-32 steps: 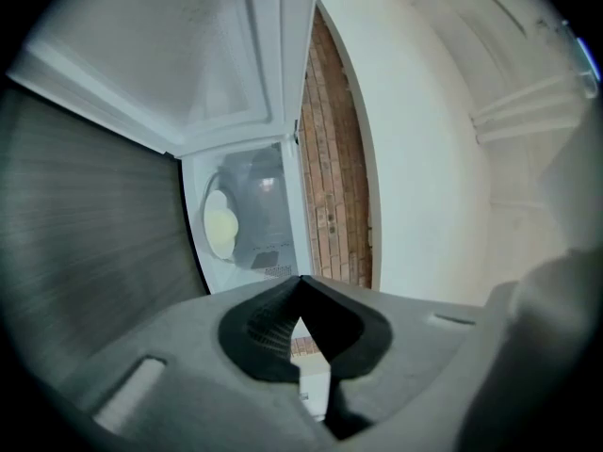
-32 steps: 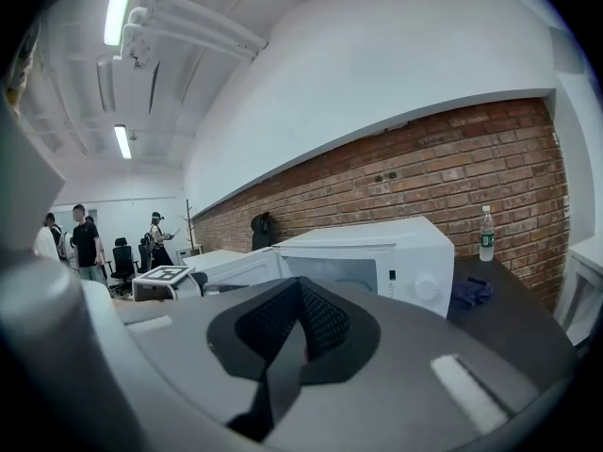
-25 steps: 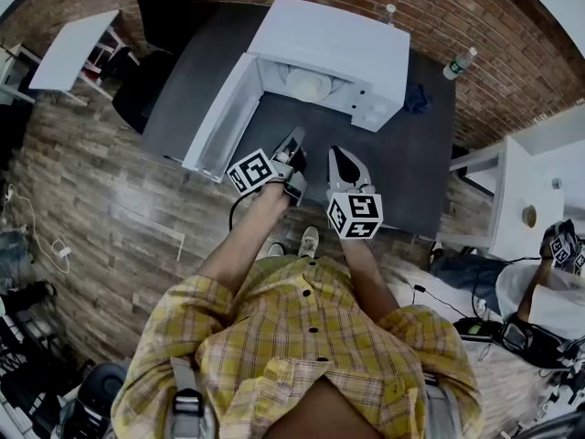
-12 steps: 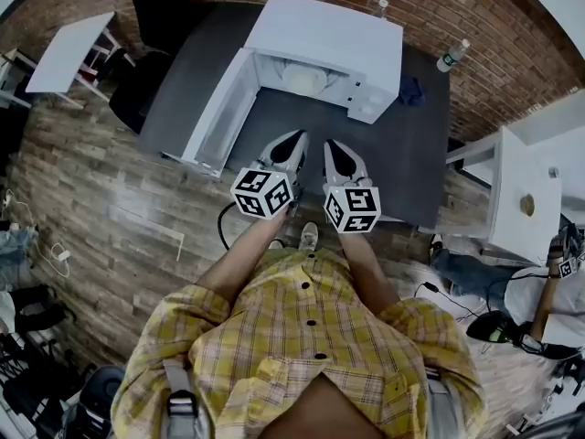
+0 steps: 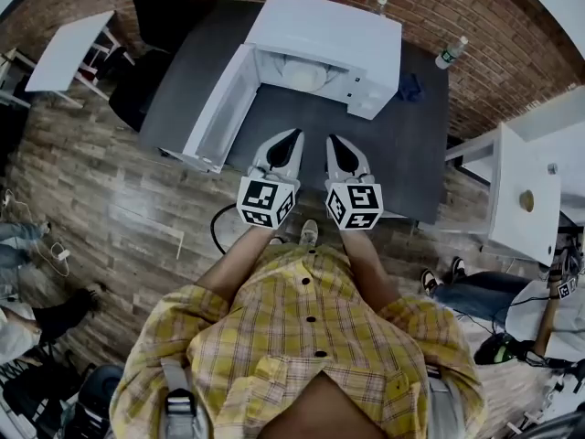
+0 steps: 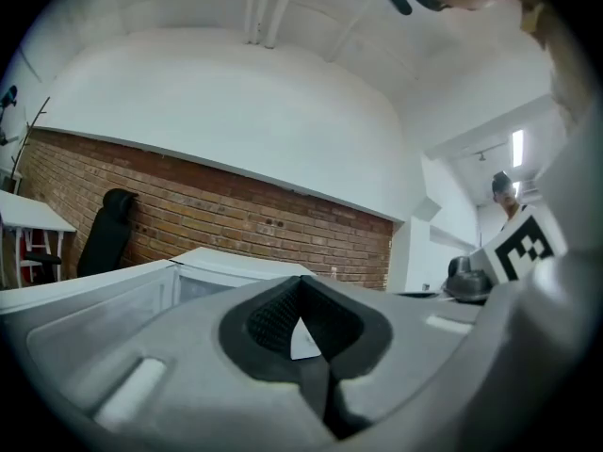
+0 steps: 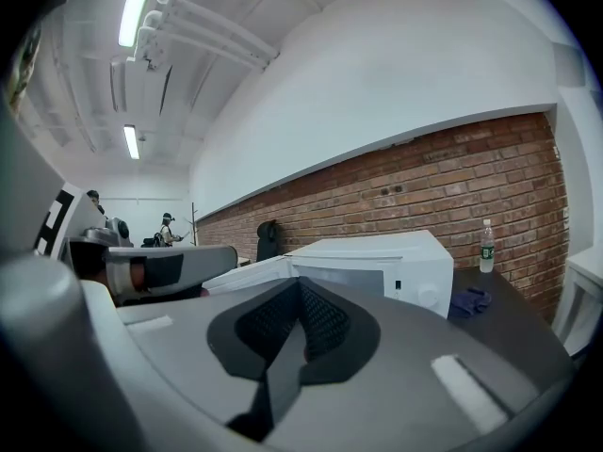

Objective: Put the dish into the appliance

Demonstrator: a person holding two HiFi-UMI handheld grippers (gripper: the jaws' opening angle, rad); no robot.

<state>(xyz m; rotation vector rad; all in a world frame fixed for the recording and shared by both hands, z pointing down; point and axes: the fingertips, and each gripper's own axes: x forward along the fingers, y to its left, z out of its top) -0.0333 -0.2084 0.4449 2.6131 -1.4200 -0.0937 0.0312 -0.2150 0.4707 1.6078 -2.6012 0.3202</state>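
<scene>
Both grippers were held side by side over the near part of the dark table (image 5: 402,167), tips pointing at the microwave (image 5: 338,35) and apart from it. The left gripper (image 5: 292,135) had its jaws pressed together with nothing between them; its own view showed the two dark pads meeting along a seam, with only a sliver of the white microwave visible past the tips. The right gripper (image 5: 333,141) was likewise pressed together and empty. Their marker cubes sat close to the person's chest, the left cube (image 5: 265,201) just beside the right cube (image 5: 354,206).

The microwave stood on the far part of the table near the brick wall (image 5: 475,12). Its door (image 5: 219,108) hung wide open to the left. The dish (image 5: 306,74), pale and round, lay inside the cavity, well apart from both grippers.

A bottle (image 5: 445,55) stood at the table's far right corner, and a second bottle (image 5: 381,5) behind the microwave. A blue cloth (image 5: 411,88) lay just right of the microwave. A white side table (image 5: 512,236) stood to the right of the dark one, another white table (image 5: 64,48) at far left, and a black chair (image 5: 137,80) near the open door. The person wore a yellow plaid shirt (image 5: 302,337)
</scene>
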